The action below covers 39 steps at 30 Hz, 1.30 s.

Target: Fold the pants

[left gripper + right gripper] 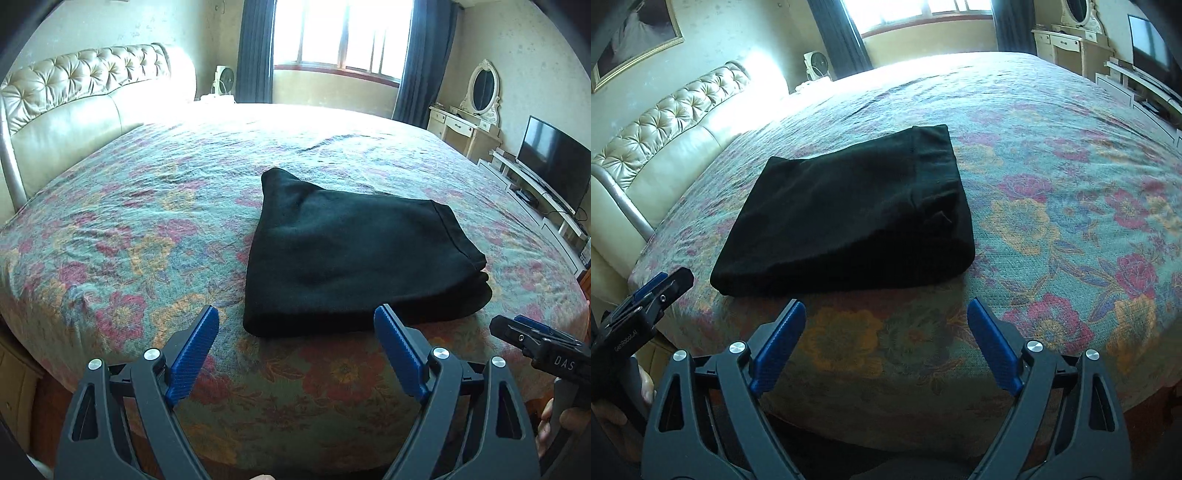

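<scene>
The black pants lie folded in a compact, roughly square stack on the flowered bedspread; they also show in the right wrist view. My left gripper is open and empty, hovering just short of the stack's near edge. My right gripper is open and empty, a little short of the stack's near edge and to its right. The right gripper shows in the left wrist view at the right edge. The left gripper shows in the right wrist view at the left edge.
A tufted cream headboard runs along the bed's left side. A window with dark curtains is at the far end. A dressing table with oval mirror and a TV on a low stand stand at right.
</scene>
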Tool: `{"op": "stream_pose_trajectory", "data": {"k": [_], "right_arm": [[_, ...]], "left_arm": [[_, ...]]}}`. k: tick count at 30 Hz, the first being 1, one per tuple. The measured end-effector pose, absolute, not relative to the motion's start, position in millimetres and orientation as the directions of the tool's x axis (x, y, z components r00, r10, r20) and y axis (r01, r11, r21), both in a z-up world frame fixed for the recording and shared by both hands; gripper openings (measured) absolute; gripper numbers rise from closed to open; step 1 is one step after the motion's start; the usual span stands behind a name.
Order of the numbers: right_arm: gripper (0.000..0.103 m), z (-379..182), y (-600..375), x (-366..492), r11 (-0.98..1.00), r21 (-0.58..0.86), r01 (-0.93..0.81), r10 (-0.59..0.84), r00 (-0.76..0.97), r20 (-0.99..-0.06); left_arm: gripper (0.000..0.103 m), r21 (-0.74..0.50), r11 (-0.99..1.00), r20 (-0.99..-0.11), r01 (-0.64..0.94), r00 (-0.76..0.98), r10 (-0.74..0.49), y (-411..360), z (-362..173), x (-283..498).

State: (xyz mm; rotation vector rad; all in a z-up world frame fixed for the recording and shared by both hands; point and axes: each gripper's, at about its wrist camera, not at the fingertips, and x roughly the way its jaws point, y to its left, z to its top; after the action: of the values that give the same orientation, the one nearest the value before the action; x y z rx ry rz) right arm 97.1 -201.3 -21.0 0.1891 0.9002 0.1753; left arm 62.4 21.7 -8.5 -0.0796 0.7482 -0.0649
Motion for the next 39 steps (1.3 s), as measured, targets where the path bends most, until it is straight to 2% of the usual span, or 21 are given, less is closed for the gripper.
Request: {"op": "stream_pose_trajectory", "data": {"k": [5, 11, 21, 27, 32, 39], "right_arm": [[0.089, -25, -191, 97, 0.970, 0.223, -0.093, 0.233, 0.598, -0.767], [0.089, -32, -190, 97, 0.973, 0.211, -0.094, 0.225, 0.590, -0.776], [0.089, -35, -192, 95, 0.972, 0.219, -0.089, 0.229, 0.586, -0.777], [0.089, -39, -193, 93, 0.970, 0.227, -0.084, 0.233, 0.579, -0.781], [0.089, -40, -194, 91, 0.970, 0.230, -0.082, 0.234, 0.578, -0.782], [0.089, -37, -203, 90, 0.969, 0.239, -0.066, 0.231, 0.589, -0.774]], "left_arm": [[0.085, -0.120, 0.993, -0.662, 0.007, 0.745, -0.085, 24, -7, 62], [0.087, -0.134, 0.991, -0.684, 0.017, 0.722, -0.105, 21, -13, 66], [0.088, -0.114, 0.993, -0.668, 0.032, 0.737, -0.101, 11, -10, 63], [0.091, -0.043, 0.997, -0.668, -0.064, 0.744, 0.020, 8, -9, 57], [0.091, -0.058, 0.997, -0.725, -0.053, 0.688, -0.005, 10, -15, 59], [0.091, -0.053, 0.998, -0.702, -0.019, 0.712, -0.023, 5, -13, 56]]}}
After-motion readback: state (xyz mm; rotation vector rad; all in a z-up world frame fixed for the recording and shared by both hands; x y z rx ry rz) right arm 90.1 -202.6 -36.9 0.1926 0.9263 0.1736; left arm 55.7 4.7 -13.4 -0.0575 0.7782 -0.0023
